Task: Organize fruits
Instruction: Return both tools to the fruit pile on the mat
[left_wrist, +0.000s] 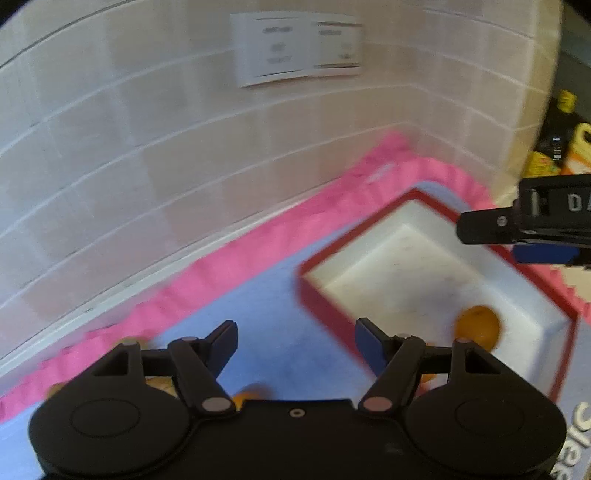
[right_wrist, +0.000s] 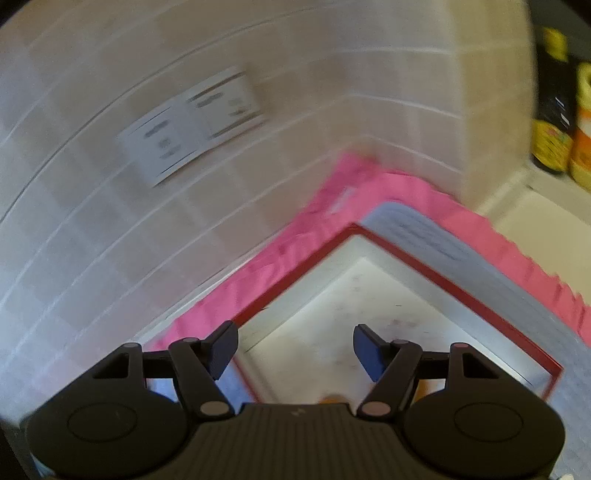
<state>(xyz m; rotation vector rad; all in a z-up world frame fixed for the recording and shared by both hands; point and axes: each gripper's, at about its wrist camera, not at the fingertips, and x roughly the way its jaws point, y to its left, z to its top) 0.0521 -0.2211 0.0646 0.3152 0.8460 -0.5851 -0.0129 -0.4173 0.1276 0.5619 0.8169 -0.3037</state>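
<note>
Only the left wrist view shows the orange, lying in the near right part of the red-rimmed white tray; the right wrist view shows mostly the tray's bare floor and far corner. The left gripper is released over the blue mat, holding nothing. The right gripper hangs released above the tray. A tiled wall stands close behind the mat's pink border, and bottles stand far right.

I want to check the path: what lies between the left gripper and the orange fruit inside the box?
In the left wrist view, only the box's red rim separates left gripper from orange fruit.
</note>
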